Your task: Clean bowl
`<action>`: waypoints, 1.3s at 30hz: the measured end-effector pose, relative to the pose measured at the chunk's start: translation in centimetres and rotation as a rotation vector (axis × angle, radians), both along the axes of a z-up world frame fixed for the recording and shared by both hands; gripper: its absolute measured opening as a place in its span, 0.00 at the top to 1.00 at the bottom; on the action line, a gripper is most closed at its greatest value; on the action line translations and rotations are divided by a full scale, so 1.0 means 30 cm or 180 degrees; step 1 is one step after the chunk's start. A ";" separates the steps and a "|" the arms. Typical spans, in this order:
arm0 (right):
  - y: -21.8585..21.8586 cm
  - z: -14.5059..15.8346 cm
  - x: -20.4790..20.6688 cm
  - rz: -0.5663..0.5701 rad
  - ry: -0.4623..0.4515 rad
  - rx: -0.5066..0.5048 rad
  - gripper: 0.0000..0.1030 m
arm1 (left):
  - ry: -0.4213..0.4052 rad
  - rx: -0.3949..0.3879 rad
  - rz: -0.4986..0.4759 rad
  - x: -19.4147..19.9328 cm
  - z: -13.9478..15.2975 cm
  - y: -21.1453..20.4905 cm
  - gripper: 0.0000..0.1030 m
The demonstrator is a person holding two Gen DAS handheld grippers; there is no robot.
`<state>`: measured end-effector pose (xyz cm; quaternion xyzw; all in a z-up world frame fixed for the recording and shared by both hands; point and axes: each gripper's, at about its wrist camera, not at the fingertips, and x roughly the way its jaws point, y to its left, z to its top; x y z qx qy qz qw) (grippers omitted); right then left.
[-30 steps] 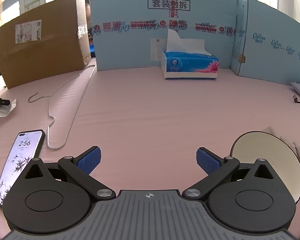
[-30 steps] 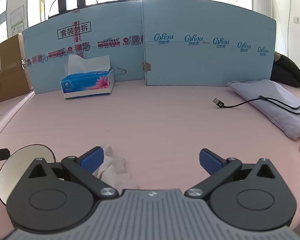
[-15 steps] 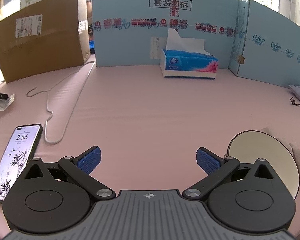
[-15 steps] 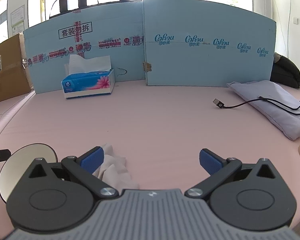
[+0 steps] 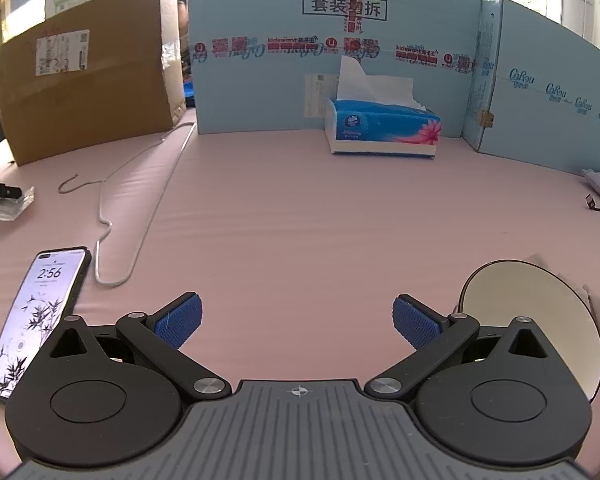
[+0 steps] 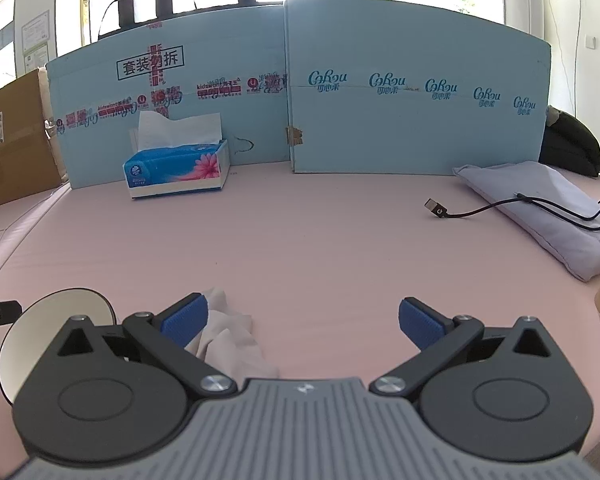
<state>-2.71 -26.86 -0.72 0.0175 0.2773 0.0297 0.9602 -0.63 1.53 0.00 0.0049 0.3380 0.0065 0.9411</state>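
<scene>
left wrist: low, faces blue boards | right wrist: same | shared: tissue box, bowl

Right gripper fingers spread wide, empty, over pink table. Crumpled tissue touching left finger; cream bowl just left of tissue.

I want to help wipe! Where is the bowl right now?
The bowl sits low on the right in the left wrist view, beside the crumpled tissue on the pink table, between the two grippers.
</scene>
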 end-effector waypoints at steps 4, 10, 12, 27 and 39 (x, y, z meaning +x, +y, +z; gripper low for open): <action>0.011 0.000 -0.003 -0.0015 -0.0005 -0.0005 0.00 | -0.0003 0.0016 0.0013 -0.003 -0.001 -0.003 0.00; 0.009 0.000 -0.002 -0.0022 -0.0008 -0.0003 0.00 | -0.0016 0.0017 0.0019 -0.005 0.004 -0.008 0.00; 0.007 0.000 -0.005 -0.0020 -0.0008 -0.0004 0.00 | -0.0019 0.0016 0.0020 -0.005 0.006 -0.008 0.00; 0.005 0.003 -0.003 0.0004 -0.0024 -0.0001 0.00 | -0.0039 0.0059 0.0023 -0.014 0.018 -0.014 0.00; 0.008 0.004 -0.015 0.0019 -0.0054 -0.0005 0.00 | -0.0049 0.0071 0.0028 -0.017 0.026 -0.018 0.00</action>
